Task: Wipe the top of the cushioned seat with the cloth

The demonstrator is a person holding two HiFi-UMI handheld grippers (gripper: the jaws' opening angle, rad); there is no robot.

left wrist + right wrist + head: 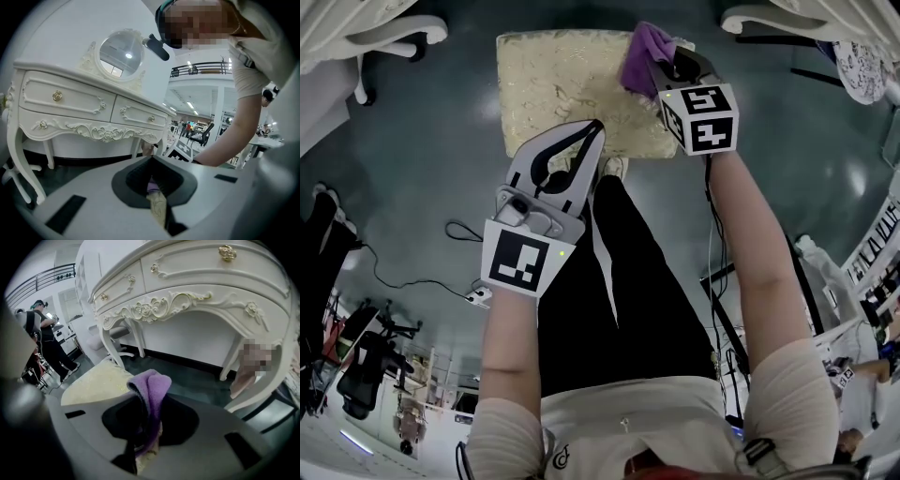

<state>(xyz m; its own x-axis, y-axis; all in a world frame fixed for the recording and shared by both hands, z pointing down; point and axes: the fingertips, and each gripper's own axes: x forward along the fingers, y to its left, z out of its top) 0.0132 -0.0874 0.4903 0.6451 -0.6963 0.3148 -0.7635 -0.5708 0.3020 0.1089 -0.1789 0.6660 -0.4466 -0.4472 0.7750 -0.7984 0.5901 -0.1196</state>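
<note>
Subject: a square cushioned seat with a cream and gold patterned top [567, 89], standing on a dark teal floor [422, 178] in front of the person.

Cloth: a purple fleecy cloth [639, 54] is bunched over the far right corner of the seat top. The head view does not settle whether it presses on the fabric.

Right gripper [661, 73]: its fingers are clenched on the purple cloth. The right gripper view shows a fold of cloth standing up between them, with cream seat fabric visible beneath. Its marker cube [703, 117] faces the head camera.

Left gripper [598, 127]: its fingers are closed tip to tip with nothing between them. It is over the near edge of the seat, left of the right gripper and apart from the cloth. In its own view a sliver of purple and cream shows through the gap behind the tips.

Surroundings: a white carved dressing table with gold knobs [197, 282] stands beyond the seat. It carries an oval mirror [119, 54] on its surface. The person's black trousers [619, 281] are just near of the seat. A thin cable [403, 279] lies on the floor to the left.
</note>
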